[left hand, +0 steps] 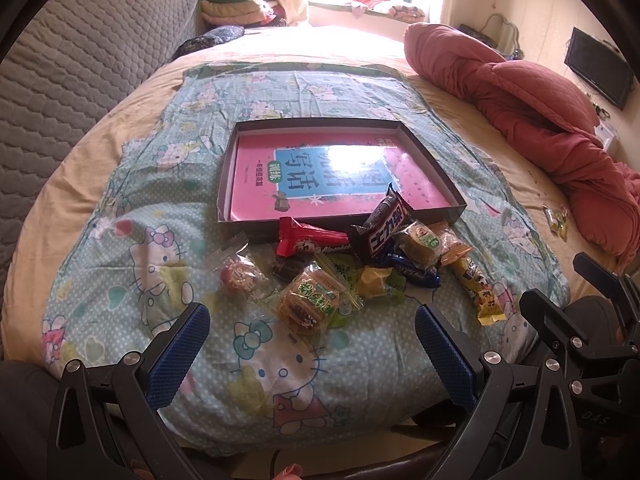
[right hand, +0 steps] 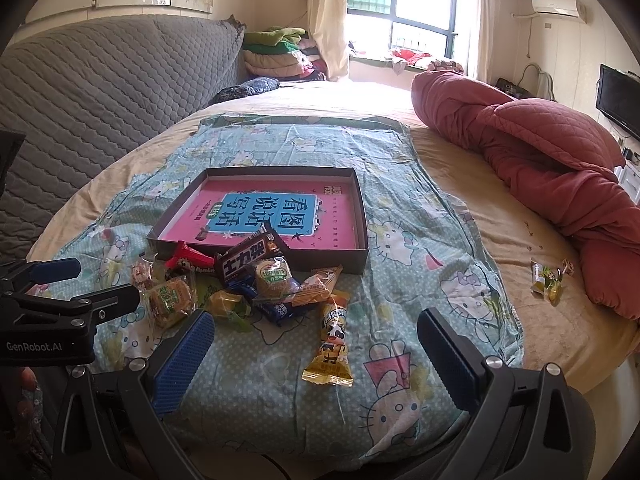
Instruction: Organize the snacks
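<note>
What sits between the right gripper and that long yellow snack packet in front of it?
Nothing visible. The right gripper is open, and the yellow snack packet lies alone on the cartoon-cat cloth, apart from the snack pile.

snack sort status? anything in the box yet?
Done: nothing; the box holds only a pink book. A dark bar leans on its front wall, not inside. In hand: nothing; left gripper and right gripper are both open and empty. Left: the whole snack pile in front of the box, plus stray candies near the red quilt.
</note>
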`<state>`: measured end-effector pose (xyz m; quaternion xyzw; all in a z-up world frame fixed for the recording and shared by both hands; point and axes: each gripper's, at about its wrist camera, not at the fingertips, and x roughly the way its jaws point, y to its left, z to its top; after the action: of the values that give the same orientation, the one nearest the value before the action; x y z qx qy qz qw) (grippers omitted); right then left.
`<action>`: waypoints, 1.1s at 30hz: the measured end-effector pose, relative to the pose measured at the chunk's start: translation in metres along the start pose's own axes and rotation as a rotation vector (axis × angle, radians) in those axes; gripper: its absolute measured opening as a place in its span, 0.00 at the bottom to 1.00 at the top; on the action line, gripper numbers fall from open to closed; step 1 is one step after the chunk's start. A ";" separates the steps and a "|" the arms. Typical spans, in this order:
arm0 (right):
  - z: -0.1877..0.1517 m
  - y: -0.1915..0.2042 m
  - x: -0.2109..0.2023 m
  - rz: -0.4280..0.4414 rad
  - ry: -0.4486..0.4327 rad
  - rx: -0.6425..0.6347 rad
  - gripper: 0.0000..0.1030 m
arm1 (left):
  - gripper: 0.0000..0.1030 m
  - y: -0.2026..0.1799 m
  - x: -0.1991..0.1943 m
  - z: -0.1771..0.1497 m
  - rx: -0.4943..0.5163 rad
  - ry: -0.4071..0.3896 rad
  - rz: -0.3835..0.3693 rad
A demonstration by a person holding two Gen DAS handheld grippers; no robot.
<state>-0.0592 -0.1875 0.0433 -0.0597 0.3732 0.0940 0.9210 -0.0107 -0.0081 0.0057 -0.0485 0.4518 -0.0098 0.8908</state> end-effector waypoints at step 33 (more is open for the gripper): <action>-0.002 -0.008 0.013 0.052 0.019 0.049 0.99 | 0.99 0.030 0.018 -0.002 -0.122 0.069 -0.040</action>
<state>-0.0496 -0.1944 0.0331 -0.0282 0.3856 0.1079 0.9159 -0.0019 0.0200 -0.0128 -0.1115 0.4809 -0.0017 0.8697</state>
